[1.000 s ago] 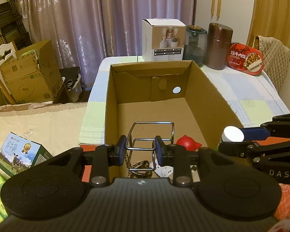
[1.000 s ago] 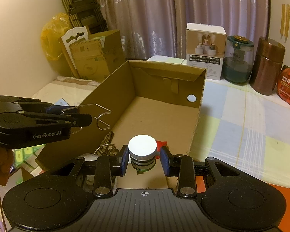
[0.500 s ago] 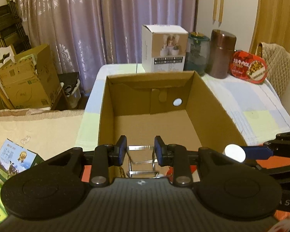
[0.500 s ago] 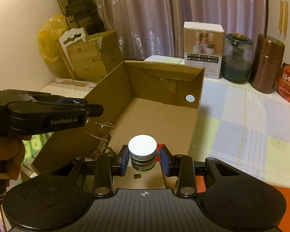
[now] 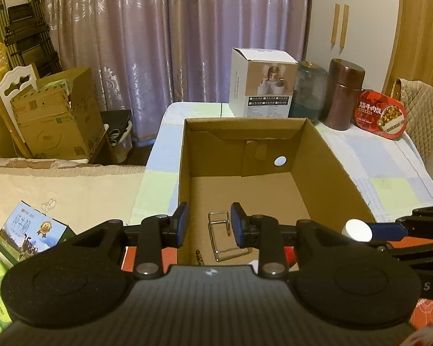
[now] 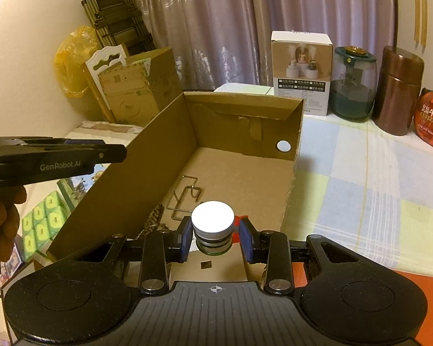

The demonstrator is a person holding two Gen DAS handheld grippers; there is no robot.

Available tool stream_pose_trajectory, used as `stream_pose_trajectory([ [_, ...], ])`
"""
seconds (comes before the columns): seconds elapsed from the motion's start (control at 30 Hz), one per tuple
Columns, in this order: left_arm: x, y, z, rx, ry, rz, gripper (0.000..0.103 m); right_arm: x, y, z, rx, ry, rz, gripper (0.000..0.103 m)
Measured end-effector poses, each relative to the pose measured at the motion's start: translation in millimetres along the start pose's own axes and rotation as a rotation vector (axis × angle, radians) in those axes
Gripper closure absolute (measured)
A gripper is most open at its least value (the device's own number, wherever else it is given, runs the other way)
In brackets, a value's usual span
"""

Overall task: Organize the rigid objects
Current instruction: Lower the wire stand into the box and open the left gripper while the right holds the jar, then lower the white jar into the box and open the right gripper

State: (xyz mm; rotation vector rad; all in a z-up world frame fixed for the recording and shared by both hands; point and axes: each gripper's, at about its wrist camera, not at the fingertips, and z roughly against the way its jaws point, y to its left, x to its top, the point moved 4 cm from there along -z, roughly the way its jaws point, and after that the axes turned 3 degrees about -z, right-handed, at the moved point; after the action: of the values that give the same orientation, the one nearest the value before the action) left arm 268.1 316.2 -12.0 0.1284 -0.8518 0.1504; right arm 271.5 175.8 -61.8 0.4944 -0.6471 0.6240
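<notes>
An open cardboard box (image 5: 329, 170) stands on the checked tablecloth; it also shows in the right wrist view (image 6: 147, 155). A wire rack (image 5: 226, 235) lies on the box floor near its front, and shows in the right wrist view (image 6: 187, 196) too. My left gripper (image 5: 208, 225) is open and empty above the rack. My right gripper (image 6: 216, 238) is shut on a small white-capped jar (image 6: 213, 225) over the box's front edge. From the left wrist view, the jar's cap (image 5: 358, 230) is at the right.
A white product box (image 5: 262, 86), a green glass jar (image 6: 353, 83), a brown canister (image 6: 398, 89) and a red tin (image 5: 382, 115) stand behind the box. Cardboard cartons (image 5: 54, 121) and milk packs (image 5: 23, 230) are at the left. A patterned dark item (image 6: 154, 220) lies in the box.
My left gripper has let go of the wire rack, which now lies on the box floor, and has drawn back and up. My right gripper still holds the jar.
</notes>
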Motion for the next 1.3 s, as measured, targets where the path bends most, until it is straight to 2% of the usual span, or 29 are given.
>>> stream_pose_trajectory([
  [0.7, -7.4, -4.5, 1.0, -0.006, 0.013, -0.003, 0.077, 3.6, 1.1, -1.4, 0.002, -0.007, -0.011, 0.072],
  [0.97, -7.5, -4.5, 2.9, -0.006, 0.011, -0.002, 0.076, 5.9, -3.9, 0.4, 0.012, -0.044, -0.04, 0.071],
  [1.03, -7.8, -4.3, 3.8, -0.001, 0.008, -0.001, 0.07, 7.4, -7.1, 2.3, 0.017, -0.052, -0.063, 0.068],
  [1.17, -10.3, -2.9, 13.1, 0.002, -0.003, 0.009, 0.069, 9.9, -11.9, 13.2, 0.016, -0.083, -0.078, 0.055],
  [1.3, -13.0, -1.4, 25.2, 0.001, -0.012, 0.03, 0.069, 10.1, -15.1, 26.5, 0.005, -0.096, -0.086, 0.053],
])
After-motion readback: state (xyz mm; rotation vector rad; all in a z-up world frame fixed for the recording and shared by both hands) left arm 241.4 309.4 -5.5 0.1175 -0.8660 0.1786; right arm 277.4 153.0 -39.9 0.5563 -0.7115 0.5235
